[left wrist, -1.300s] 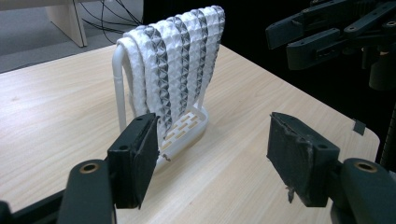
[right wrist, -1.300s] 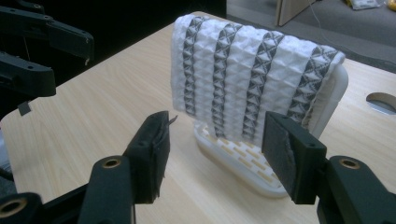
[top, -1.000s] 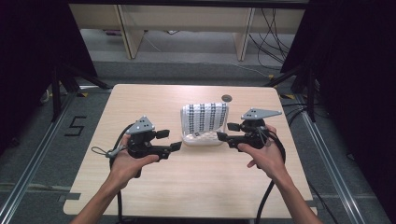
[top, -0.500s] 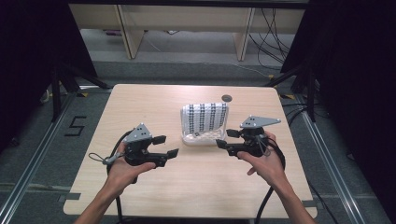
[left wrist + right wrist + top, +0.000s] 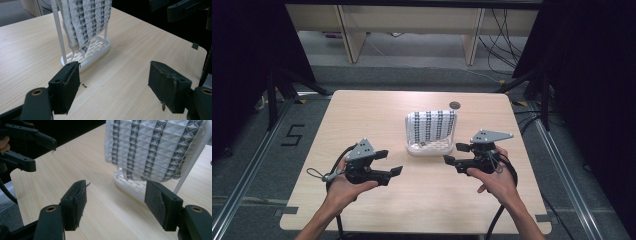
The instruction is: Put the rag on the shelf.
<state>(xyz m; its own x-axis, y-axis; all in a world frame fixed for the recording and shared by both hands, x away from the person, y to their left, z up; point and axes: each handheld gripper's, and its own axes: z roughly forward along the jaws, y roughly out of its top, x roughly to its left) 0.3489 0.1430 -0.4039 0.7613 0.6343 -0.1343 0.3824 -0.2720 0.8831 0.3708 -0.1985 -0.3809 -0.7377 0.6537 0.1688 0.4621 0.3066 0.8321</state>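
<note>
A white cloth with dark patterned stripes (image 5: 431,126) hangs over a white wire rack whose slotted base (image 5: 429,147) stands mid-table. My left gripper (image 5: 390,162) hovers open to the rack's front left, with nothing between its jaws. The right gripper (image 5: 454,153) is open and empty at the rack's front right. In the left gripper view the gripper (image 5: 117,85) faces the rack base (image 5: 95,50) and the cloth (image 5: 85,20). From the right gripper view, the gripper (image 5: 117,202) looks at the cloth (image 5: 155,147) and base (image 5: 130,186), with the left gripper (image 5: 27,142) beyond.
A dark round hole (image 5: 455,105) sits in the wooden table (image 5: 362,115) behind the rack. Black cables trail from both grippers off the near edge. Wooden furniture legs (image 5: 349,35) and floor cables lie beyond the far edge.
Both grippers have drawn back from the rack toward the near edge of the table. The cloth and rack have not moved.
</note>
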